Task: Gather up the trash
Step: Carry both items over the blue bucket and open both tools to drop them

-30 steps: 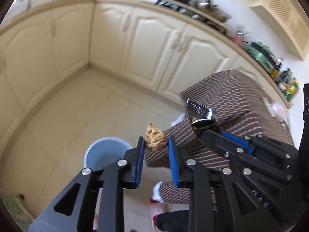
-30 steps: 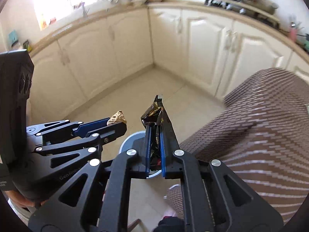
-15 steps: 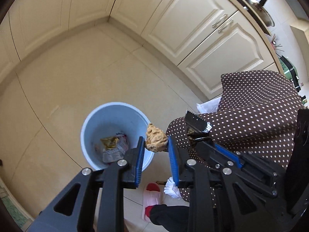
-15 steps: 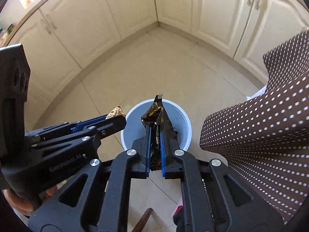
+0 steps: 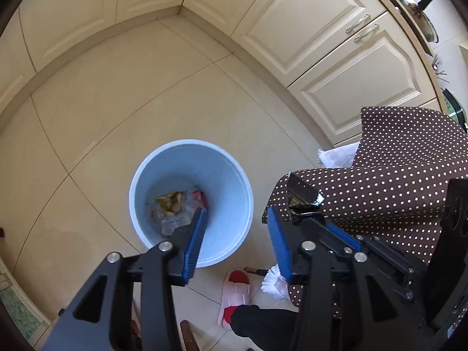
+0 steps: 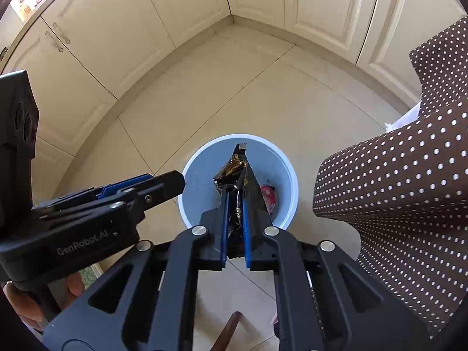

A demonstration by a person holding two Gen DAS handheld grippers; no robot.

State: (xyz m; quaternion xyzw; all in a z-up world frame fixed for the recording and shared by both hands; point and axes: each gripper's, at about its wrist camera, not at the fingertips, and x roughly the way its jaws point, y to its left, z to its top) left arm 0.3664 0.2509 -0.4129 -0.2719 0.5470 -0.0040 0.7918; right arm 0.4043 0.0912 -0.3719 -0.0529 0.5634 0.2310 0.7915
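A light blue bin [image 5: 234,172] stands on the tiled floor with wrappers [image 5: 175,204] at its bottom. My left gripper [image 5: 237,213] is open and empty, held above the bin's right side. My right gripper [image 6: 235,196] is shut on a dark foil wrapper [image 6: 234,166] and holds it over the bin [image 6: 201,158]. The wrapper also shows in the left wrist view [image 5: 302,197], to the right of the bin. The left gripper [image 6: 140,188] is at the left in the right wrist view.
A brown polka-dot tablecloth [image 5: 403,181] hangs to the right of the bin. Cream cabinets [image 5: 321,38] line the walls. A pink and red slipper [image 5: 237,295] lies on the floor just below the bin. A wooden chair part [image 6: 228,330] is under the grippers.
My left gripper has opened and the brown crumpled lump it held is gone from between its fingers. Both grippers have moved closer over the bin. The right gripper keeps its hold on the foil wrapper.
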